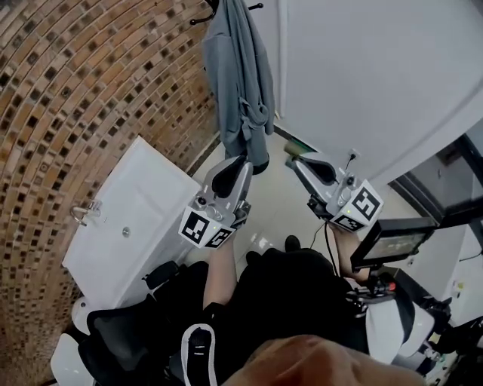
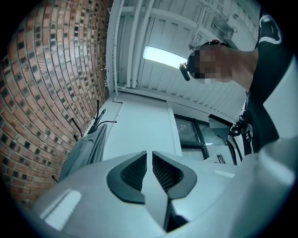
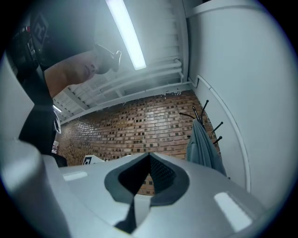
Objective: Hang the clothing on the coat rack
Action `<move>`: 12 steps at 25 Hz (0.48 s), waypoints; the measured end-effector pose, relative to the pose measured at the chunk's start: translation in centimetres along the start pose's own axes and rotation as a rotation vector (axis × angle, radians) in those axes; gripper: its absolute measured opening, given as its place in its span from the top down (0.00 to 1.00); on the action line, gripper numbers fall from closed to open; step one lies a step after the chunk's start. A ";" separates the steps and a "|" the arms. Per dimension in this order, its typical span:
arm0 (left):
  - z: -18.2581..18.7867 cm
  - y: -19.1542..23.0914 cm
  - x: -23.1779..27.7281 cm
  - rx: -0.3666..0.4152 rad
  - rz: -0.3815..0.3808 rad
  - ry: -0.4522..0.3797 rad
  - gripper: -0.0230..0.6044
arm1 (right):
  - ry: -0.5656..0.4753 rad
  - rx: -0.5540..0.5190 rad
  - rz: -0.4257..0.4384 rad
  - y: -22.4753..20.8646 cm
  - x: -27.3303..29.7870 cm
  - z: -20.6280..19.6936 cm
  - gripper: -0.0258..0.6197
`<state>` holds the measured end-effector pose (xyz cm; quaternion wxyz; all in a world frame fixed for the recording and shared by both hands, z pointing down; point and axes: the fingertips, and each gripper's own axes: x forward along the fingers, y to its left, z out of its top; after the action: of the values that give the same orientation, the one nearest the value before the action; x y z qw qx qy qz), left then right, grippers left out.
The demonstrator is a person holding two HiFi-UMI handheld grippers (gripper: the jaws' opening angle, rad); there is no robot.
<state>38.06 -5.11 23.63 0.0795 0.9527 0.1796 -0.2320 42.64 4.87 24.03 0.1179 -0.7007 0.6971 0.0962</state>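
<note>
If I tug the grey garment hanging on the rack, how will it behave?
Probably floppy: the garment drapes in loose folds. Likely light, since thin hooks carry it. A sideways tug might slip it off, as it hangs from the top only.

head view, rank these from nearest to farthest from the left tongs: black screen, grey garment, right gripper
1. grey garment, hanging just past the tongs of the left gripper
2. right gripper, alongside to the right
3. black screen, far right, beyond the right gripper
</note>
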 end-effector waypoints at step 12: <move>-0.7 -0.1 0.2 -0.009 0.021 0.010 0.90 | 0.001 0.051 0.019 -0.4 0.2 -0.3 0.96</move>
<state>38.46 -4.84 24.18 0.0855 0.9553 0.1711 -0.2254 43.00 4.55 24.26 0.1346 -0.6909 0.7059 0.0793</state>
